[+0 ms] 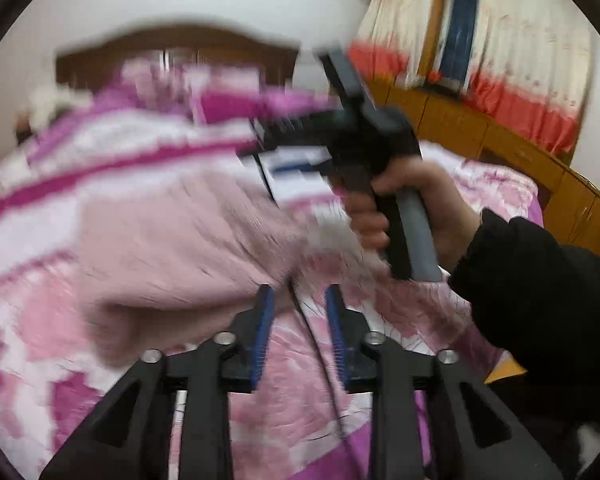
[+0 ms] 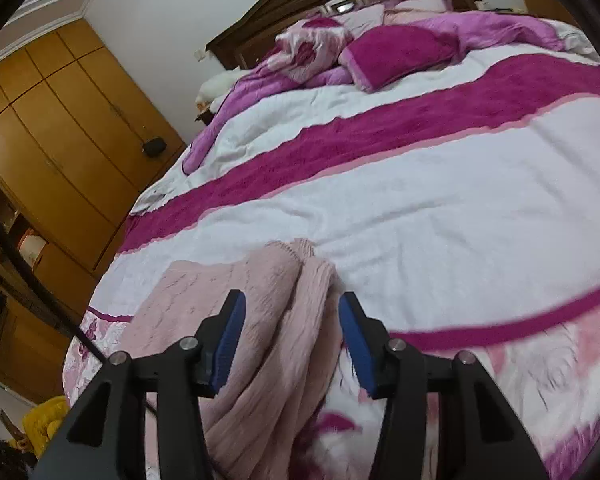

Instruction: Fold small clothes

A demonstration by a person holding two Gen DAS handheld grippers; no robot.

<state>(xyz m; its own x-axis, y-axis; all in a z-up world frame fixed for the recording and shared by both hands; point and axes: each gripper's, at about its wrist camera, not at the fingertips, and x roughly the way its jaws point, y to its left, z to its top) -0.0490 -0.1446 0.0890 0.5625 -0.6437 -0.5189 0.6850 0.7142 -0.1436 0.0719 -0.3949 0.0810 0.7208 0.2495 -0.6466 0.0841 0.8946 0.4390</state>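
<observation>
Nearest to me, the left gripper (image 1: 300, 336) has its two blue pads a little apart, and nothing is between them; under the gap only the flowered bedcover (image 1: 300, 412) shows. The pink knitted garment (image 1: 180, 248) lies on the bed just beyond and to the left of these fingers. This view is blurred, so I cannot tell if the left finger touches the knit edge.

The right gripper (image 2: 292, 340) stands with its jaws spread wider. A folded roll of the same pink garment (image 2: 284, 320) lies in the gap between the blue pads, but the pads do not press on it; a small space shows on each side. In the left wrist view, a hand (image 1: 404, 208) in a black sleeve (image 1: 540, 280) holds the handle of this right gripper (image 1: 260, 148) above the far edge of the garment.

Farther away, the white blanket with magenta stripes (image 2: 420, 200) covers the bed, then the magenta pillow (image 2: 396, 56) and the dark wooden headboard (image 2: 300, 4). A wooden wardrobe (image 2: 60, 128) stands beside the bed, its doors closed. I can read no writing or label anywhere.
</observation>
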